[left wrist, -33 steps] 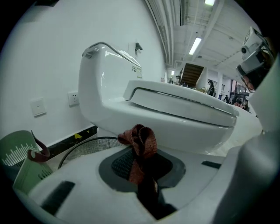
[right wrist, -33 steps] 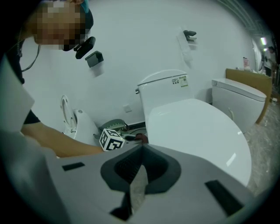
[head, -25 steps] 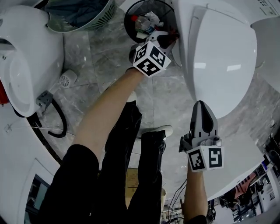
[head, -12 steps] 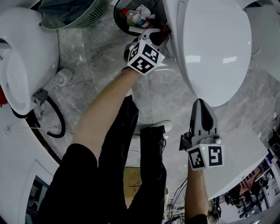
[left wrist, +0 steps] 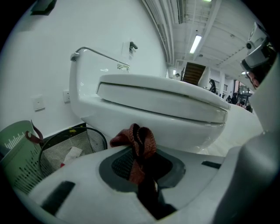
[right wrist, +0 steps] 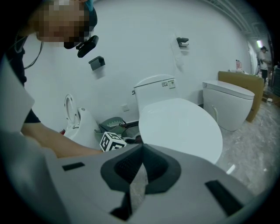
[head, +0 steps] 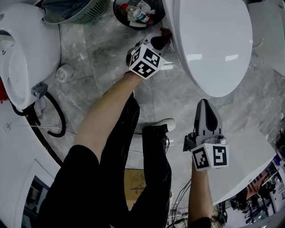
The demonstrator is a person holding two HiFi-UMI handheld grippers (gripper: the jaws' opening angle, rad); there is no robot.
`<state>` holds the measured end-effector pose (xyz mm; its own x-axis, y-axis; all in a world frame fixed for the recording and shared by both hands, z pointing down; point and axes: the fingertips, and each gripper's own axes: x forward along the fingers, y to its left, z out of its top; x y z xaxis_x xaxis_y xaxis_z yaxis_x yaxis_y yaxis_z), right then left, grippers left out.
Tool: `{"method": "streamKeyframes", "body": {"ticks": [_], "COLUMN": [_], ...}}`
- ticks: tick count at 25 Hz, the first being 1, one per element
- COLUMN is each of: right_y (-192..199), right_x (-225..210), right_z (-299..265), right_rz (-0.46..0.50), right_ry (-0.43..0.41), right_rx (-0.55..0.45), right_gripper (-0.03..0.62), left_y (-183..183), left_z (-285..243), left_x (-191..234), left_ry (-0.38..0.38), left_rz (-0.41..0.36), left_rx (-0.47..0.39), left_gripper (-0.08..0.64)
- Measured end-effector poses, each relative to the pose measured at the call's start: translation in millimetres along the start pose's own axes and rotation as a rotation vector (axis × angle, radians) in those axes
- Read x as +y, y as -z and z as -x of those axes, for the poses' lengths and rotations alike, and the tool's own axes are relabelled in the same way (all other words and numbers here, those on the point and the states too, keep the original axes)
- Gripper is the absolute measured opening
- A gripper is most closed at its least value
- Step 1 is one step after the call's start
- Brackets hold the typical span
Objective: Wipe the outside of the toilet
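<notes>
From the head view, the toilet point(head: 213, 44) sits at about 1 o'clock with its lid down. The left gripper point(head: 162, 38) is at 12 o'clock, low against the bowl's left flank. It carries a red cloth point(head: 165, 33) right at the porcelain, though I can't tell if the cloth touches. A wire waste bin point(head: 133, 11) with rubbish stands just beyond it. The right gripper point(head: 205, 104) hangs at 3 o'clock, near the lid's front edge but apart from it.

In the left gripper view, the jaws are clamped on the cloth, which bunches up above them. The bowl's outside fills the space from 10 to 2 o'clock, and the bin is at 8 o'clock.

In the right gripper view, the jaws are pressed together with nothing between them. The lid lies at 1 o'clock and a second toilet point(right wrist: 229, 105) at 3 o'clock.
</notes>
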<state>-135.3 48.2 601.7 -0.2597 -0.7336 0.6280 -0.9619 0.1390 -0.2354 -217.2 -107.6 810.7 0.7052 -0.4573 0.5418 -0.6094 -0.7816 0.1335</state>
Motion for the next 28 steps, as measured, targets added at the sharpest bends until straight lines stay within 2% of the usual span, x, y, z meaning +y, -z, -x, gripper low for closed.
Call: {"method": "streamKeyframes", "body": {"ticks": [6,15,22,28], "right_y": [12,34,55,67], "right_x": [-13,-47,-73,-104], "right_z": [23,61,86,115], "right_rz": [-0.013,-0.035,-0.068,-0.101], "right_ry": [-0.006,-0.015,-0.004,0.015], "right_rx": [-0.019,-0.021,-0.037,-0.058], "right_gripper": [0.003,0.003,0.003,0.003], "left_y": [5,11,23,33], "left_z": [7,10,10,4], "left_x": [-25,-68,-117,-158], "left_ry": [-0.025,-0.072,-0.108,-0.137], "left_rz": [-0.013,0.027,0.047,0.085], "left_rx": [0.008,-0.001,-0.003,0.026], "left_gripper": [0.058,0.058,0.058,0.058]}}
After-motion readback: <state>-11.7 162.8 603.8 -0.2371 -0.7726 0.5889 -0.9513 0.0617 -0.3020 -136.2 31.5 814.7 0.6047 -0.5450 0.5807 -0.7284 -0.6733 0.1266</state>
